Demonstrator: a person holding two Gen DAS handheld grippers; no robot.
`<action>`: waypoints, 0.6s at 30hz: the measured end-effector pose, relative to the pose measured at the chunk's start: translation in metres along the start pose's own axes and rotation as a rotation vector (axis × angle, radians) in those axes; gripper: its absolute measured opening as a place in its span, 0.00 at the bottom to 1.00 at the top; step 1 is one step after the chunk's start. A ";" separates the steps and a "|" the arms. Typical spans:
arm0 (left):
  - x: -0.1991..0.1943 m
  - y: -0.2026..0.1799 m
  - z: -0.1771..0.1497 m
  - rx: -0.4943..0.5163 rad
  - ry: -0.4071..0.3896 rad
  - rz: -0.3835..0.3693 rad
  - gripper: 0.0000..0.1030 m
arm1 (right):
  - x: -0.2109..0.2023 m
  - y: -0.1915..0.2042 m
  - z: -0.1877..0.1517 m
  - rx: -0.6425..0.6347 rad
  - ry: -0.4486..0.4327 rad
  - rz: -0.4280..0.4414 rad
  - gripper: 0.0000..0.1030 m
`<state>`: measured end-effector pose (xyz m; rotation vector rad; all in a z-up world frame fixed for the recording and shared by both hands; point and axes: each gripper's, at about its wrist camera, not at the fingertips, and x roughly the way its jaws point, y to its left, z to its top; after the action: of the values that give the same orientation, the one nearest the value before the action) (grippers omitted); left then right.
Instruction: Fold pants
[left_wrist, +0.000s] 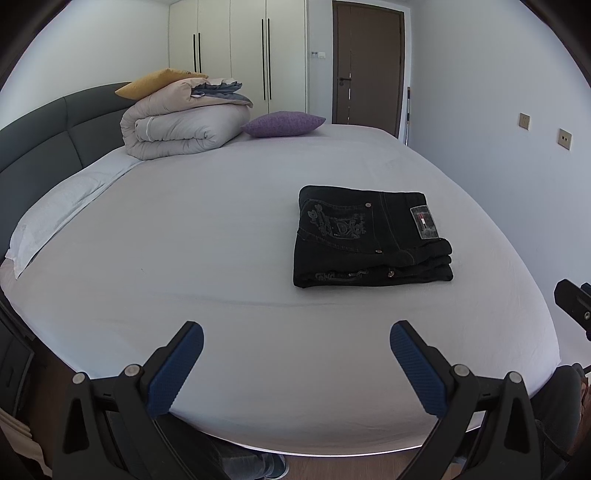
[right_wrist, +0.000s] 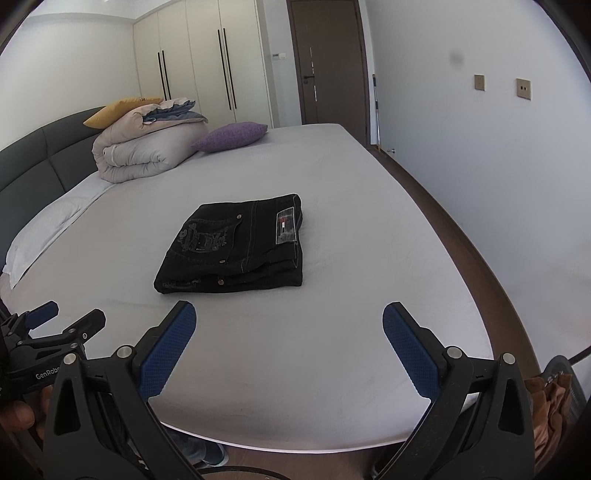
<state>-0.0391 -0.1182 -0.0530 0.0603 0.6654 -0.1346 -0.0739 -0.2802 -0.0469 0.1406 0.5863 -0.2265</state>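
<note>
Both claws (left_wrist: 296, 341) (right_wrist: 289, 323) wide, empty, off pants (left_wrist: 371, 236).

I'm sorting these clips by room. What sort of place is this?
A bedroom, most likely in a home: a large bed with padded headboard, a rolled duvet, and tall wardrobe doors behind.

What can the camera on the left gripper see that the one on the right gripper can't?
Only the left wrist view shows its own left gripper head-on, wide open and empty.

Only the right wrist view shows its own right gripper, also open and empty, plus the floor strip along the wall and a brown cloth at the lower right.

Both show the folded black pants lying on the bed, the rolled duvet, the purple pillow and the brown door.
</note>
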 end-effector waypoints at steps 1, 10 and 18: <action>0.000 0.000 0.000 0.001 0.001 -0.001 1.00 | 0.001 0.001 -0.001 0.000 0.002 0.000 1.00; 0.003 0.002 -0.003 -0.003 0.013 -0.014 1.00 | 0.007 0.007 -0.002 -0.001 0.007 0.001 1.00; 0.003 0.002 -0.004 0.002 0.016 -0.015 1.00 | 0.012 0.008 -0.004 -0.005 0.013 0.002 1.00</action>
<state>-0.0389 -0.1159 -0.0582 0.0581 0.6814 -0.1498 -0.0644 -0.2734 -0.0561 0.1383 0.5996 -0.2224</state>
